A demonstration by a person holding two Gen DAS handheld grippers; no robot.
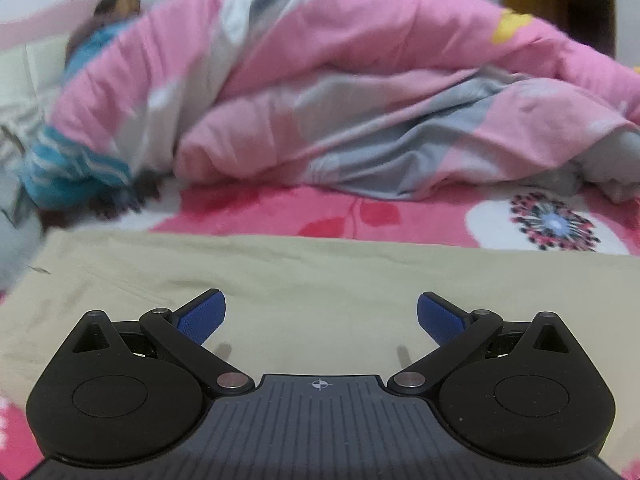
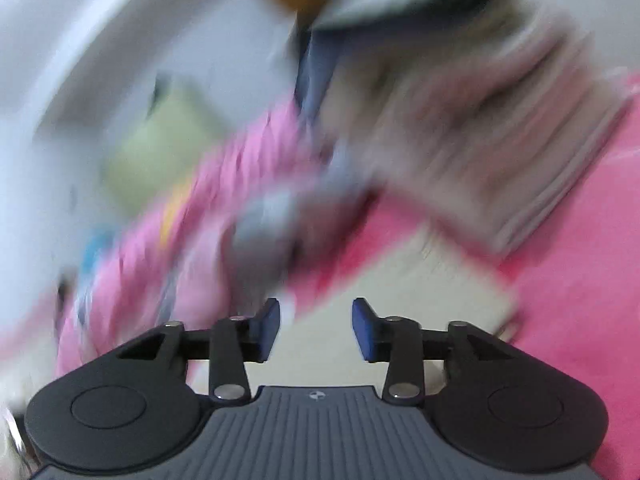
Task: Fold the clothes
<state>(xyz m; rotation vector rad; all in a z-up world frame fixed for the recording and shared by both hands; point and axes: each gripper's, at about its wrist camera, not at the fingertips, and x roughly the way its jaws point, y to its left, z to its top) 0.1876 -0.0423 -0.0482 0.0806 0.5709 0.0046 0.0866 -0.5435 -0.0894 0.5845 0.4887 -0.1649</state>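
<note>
While the beige garment [image 1: 320, 280] lies flat on the bed [image 1: 420, 216] across the lower middle of the frame, we hold both grippers' jaws spread, pinching nothing; whether its folding is finished or pending, we cannot tell; the right view is blurred.

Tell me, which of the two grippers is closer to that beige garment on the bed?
Left, I'd judge. The left gripper hovers open low over the beige garment, which fills its view. The right gripper, also open, sees it from higher, tilted and blurred.
</note>
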